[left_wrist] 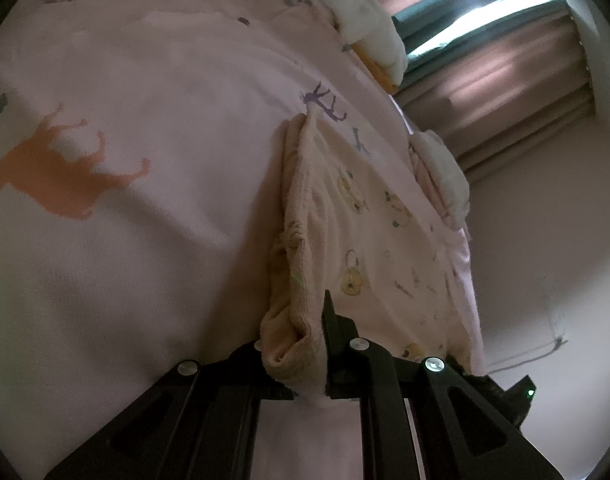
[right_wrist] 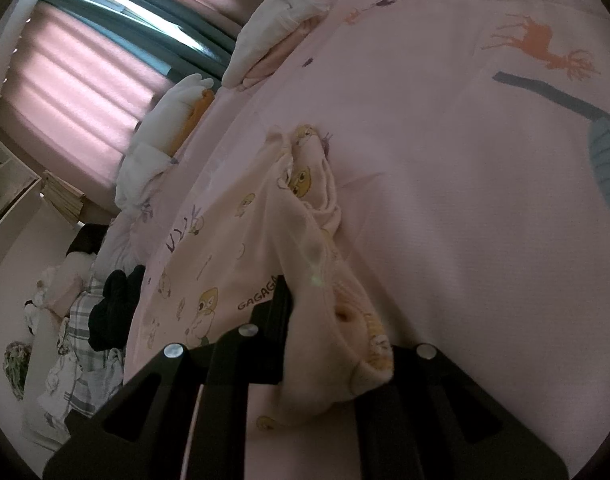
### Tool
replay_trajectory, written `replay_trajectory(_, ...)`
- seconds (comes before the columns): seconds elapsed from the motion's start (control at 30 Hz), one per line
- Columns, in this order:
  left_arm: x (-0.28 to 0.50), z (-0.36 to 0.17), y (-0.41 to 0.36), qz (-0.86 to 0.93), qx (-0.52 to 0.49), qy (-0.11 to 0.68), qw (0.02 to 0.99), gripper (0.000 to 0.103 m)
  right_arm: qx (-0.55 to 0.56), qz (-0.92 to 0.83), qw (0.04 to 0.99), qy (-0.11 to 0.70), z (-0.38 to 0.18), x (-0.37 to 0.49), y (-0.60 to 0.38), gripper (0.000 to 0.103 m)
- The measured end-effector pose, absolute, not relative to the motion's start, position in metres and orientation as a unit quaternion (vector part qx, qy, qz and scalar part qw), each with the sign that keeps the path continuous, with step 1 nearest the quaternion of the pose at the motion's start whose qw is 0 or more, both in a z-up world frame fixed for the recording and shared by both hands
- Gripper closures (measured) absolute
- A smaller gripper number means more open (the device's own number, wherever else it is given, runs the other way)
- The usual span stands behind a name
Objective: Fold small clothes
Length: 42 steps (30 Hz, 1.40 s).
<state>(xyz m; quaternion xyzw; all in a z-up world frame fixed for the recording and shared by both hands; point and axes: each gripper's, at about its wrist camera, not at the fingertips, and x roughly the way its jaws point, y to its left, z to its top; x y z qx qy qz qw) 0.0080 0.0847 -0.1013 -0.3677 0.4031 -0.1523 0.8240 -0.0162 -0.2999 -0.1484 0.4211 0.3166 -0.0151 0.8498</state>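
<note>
A small cream garment (left_wrist: 361, 240) printed with little cartoon figures lies stretched on the pink bedsheet (left_wrist: 145, 120). My left gripper (left_wrist: 295, 344) is shut on a bunched ribbed edge of it, the cloth filling the gap between the black fingers. In the right wrist view the same small garment (right_wrist: 241, 248) runs up the bed. My right gripper (right_wrist: 325, 320) is shut on another bunched corner of it. Cloth drapes over the right finger and hides it. The garment spans between the two grippers.
Folded white and orange clothes (left_wrist: 369, 20) sit stacked near the bed's far edge, by the pink curtain (left_wrist: 505, 72). A second folded pile (right_wrist: 277, 28) lies further along. Beside the bed, a heap of plaid and black clothes (right_wrist: 101, 312) lies on the floor.
</note>
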Motion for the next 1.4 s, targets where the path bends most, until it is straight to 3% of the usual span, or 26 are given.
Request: replay_trajectory(1.4, 0.014, -0.102, 0.091, -0.172, -0.409, 0.420, 0.792, 0.090, 0.414, -0.021, 0.853, 0.315, -0.145, -0.015, -0.300, 0.096)
